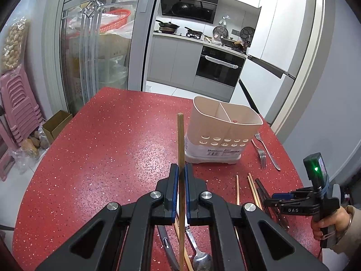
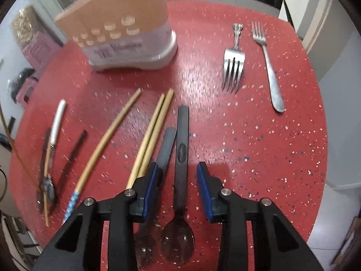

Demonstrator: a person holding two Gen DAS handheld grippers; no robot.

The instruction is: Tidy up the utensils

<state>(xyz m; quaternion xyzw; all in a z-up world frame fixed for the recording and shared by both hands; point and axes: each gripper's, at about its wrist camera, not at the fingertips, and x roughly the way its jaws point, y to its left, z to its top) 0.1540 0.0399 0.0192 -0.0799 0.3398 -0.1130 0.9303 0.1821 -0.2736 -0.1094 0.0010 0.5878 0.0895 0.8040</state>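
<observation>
On the red speckled tabletop (image 1: pixel 101 135), the beige utensil caddy (image 1: pixel 225 126) stands upright, its two compartments empty and open to the top, presumably as the destination for every loose piece. Left gripper (image 1: pixel 181 174): pads pinched on a single wooden chopstick (image 1: pixel 180 140), held upright above the surface, probably so it can be dropped end-first into a compartment. Right gripper (image 2: pixel 178 174): fingers parted, pointing steeply down and straddling the handle of a dark spoon (image 2: pixel 181 158) without pressing on it, a stance suited to a grasp across the narrow handle. A second dark spoon (image 2: pixel 165 149) lies just beside it, touching a pair of wooden chopsticks (image 2: pixel 155 124). Two metal forks (image 2: pixel 233 67) lie apart to the right; a white-handled utensil (image 2: pixel 56 124) and further chopsticks lie to the left. Sorting appears barely begun. Background: a kitchen with oven (image 1: pixel 218 67), hob with pans, a glass sliding door and stacked pink stools (image 1: pixel 20 106).
</observation>
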